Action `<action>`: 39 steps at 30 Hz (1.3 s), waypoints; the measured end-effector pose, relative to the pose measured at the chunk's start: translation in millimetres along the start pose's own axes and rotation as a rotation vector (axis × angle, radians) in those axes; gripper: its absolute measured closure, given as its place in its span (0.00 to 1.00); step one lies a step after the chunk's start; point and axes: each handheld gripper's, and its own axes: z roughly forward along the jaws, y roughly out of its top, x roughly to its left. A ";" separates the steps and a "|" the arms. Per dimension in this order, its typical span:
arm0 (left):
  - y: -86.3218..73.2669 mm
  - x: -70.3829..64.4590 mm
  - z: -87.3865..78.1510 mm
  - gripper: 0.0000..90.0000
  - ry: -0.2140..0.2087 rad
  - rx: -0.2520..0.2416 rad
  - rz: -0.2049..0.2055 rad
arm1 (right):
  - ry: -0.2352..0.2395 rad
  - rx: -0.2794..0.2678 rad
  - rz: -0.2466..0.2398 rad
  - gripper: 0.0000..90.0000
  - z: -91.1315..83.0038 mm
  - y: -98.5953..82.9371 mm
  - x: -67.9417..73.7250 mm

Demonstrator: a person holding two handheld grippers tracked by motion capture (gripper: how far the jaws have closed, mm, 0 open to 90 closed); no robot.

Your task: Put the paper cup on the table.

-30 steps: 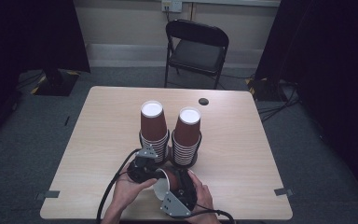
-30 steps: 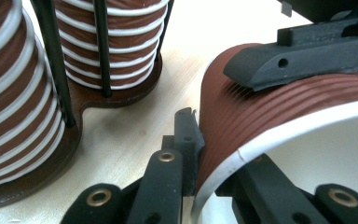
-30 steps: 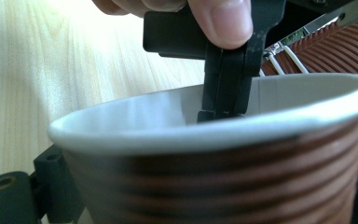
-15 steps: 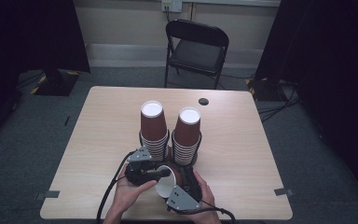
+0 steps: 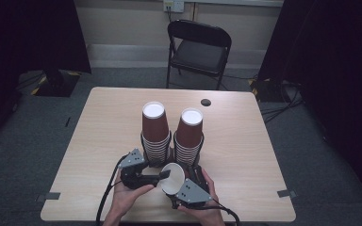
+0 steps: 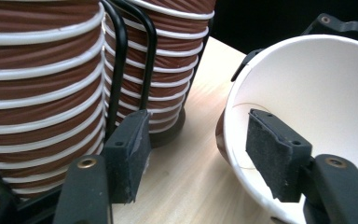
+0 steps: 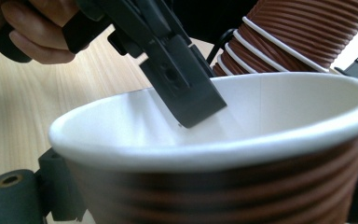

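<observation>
While held tilted just above the bench (image 5: 99, 141), single paper cup (image 5: 172, 179) judged light, thin-walled, easily crushed. Right hand-held gripper (image 5: 188, 181) clamped around body; left hand-held gripper (image 5: 162, 175) apart, straddling rim (image 6: 233, 100). Best gripped gently at stiffer rolled rim.

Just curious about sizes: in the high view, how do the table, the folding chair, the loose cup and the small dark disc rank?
1. Table
2. Folding chair, though farther away
3. Loose cup
4. Dark disc
</observation>
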 end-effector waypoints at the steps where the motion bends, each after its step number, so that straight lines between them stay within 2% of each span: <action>1: -0.2 0.1 -0.4 0.42 0.003 -0.006 0.005 | 0.001 -0.003 0.011 0.11 0.0 -0.7 -1.2; 2: -0.2 0.1 -0.4 0.41 0.003 -0.006 0.005 | 0.001 -0.003 0.011 0.11 0.0 -0.7 -1.2; 3: -0.5 0.1 -1.4 0.39 0.005 -0.022 0.012 | 0.005 -0.010 0.040 0.11 0.1 -2.6 -4.1; 8: -2.3 -0.2 -4.2 0.33 0.025 -0.062 0.025 | 0.005 -0.017 0.079 0.11 -0.5 -5.5 -8.4; 11: -4.0 0.7 -8.8 0.30 0.043 -0.092 0.037 | -0.001 -0.024 0.121 0.11 -3.3 -8.7 -11.2; 15: -6.2 2.2 -13.6 0.27 0.048 -0.126 0.038 | -0.009 -0.033 0.183 0.11 -6.5 -14.8 -15.3; 16: -6.2 2.2 -13.6 0.26 0.048 -0.126 0.038 | -0.009 -0.033 0.183 0.11 -6.5 -14.8 -15.3; 18: -8.0 4.6 -16.2 0.24 0.060 -0.132 0.040 | -0.016 -0.043 0.235 0.11 -9.1 -18.4 -19.9; 22: -13.7 8.7 -21.1 0.21 0.086 -0.156 0.036 | -0.024 -0.053 0.275 0.11 -12.0 -21.9 -27.2; 23: -17.1 10.1 -23.9 0.20 0.089 -0.174 0.036 | -0.027 -0.054 0.283 0.11 -12.7 -22.6 -28.5; 28: -22.8 14.1 -28.5 0.19 0.126 -0.167 0.030 | -0.033 -0.064 0.316 0.11 -15.8 -25.0 -33.1; 29: -26.6 16.1 -28.6 0.19 0.151 -0.157 0.026 | -0.042 -0.065 0.319 0.11 -17.7 -26.0 -35.7; 34: -34.5 18.5 -30.1 0.19 0.176 -0.161 0.029 | -0.063 -0.067 0.335 0.11 -21.0 -28.9 -40.0; 35: -36.9 19.0 -30.6 0.19 0.179 -0.162 0.028 | -0.073 -0.074 0.353 0.11 -23.0 -31.5 -43.1; 37: -39.2 18.9 -31.9 0.19 0.206 -0.164 0.046 | -0.079 -0.074 0.364 0.11 -24.8 -33.2 -45.5; 38: -39.2 18.9 -31.9 0.19 0.206 -0.164 0.046 | -0.079 -0.074 0.364 0.11 -24.8 -33.2 -45.5; 39: -41.8 19.9 -33.6 0.19 0.211 -0.165 0.043 | -0.082 -0.082 0.391 0.11 -26.9 -34.8 -48.9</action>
